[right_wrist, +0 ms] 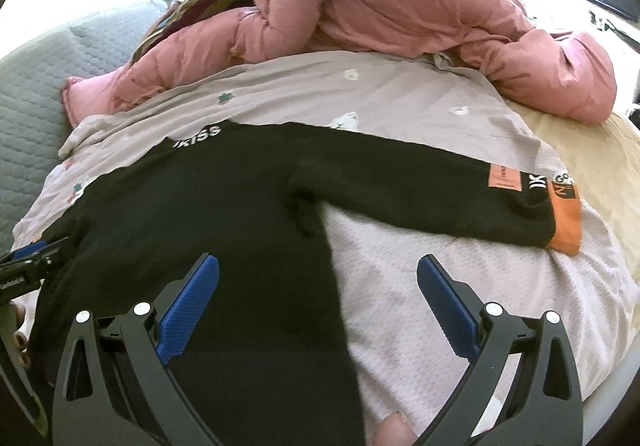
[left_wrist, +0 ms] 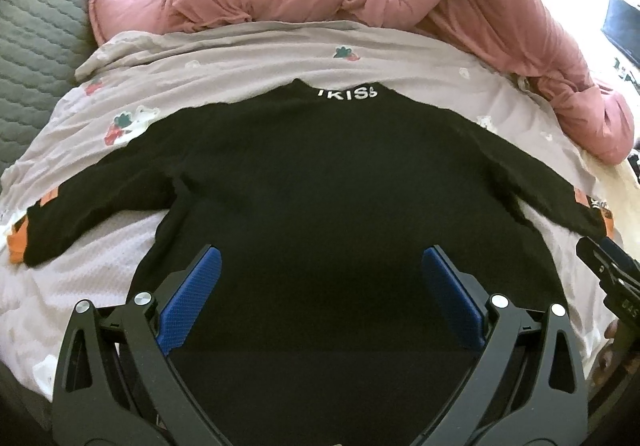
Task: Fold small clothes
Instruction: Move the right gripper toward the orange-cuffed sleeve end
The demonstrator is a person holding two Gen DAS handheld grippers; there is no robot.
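Both tools, the left tool (left_wrist: 320,266) and right tool (right_wrist: 318,274), hang with fingers apart, gripping nothing, above the black sweater (left_wrist: 312,174) spread flat on the bed (right_wrist: 400,98).

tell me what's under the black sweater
The black sweater lies flat on a pale floral sheet, with a white textured cloth showing below its sleeves. What lies beneath the sweater's body is covered, so I cannot tell.
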